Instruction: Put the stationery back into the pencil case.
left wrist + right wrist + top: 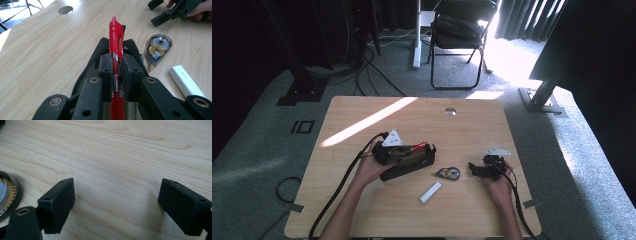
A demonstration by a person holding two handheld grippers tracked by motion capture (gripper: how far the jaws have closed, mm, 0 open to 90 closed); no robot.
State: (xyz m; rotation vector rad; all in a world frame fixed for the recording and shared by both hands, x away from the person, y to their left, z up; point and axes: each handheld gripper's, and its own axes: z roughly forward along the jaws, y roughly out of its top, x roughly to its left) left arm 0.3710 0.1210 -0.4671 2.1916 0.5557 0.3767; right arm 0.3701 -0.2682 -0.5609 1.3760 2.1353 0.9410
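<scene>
Left tool is clamped tight on the red pen, which points toward the top of the left gripper view, right over the open black pencil case at centre of the high view. Right tool sits low on the wooden surface, jaws wide apart, nothing between them. Correction tape and a white eraser lie at right.

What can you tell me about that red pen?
The red pen looks like glossy plastic, with a clip along its side, a silvery band at mid-barrel and a small metal tip at the far end. The left claw is shut on its barrel, both pads pressing it. It is held over a black pencil case, pointing away across the wooden table.
</scene>
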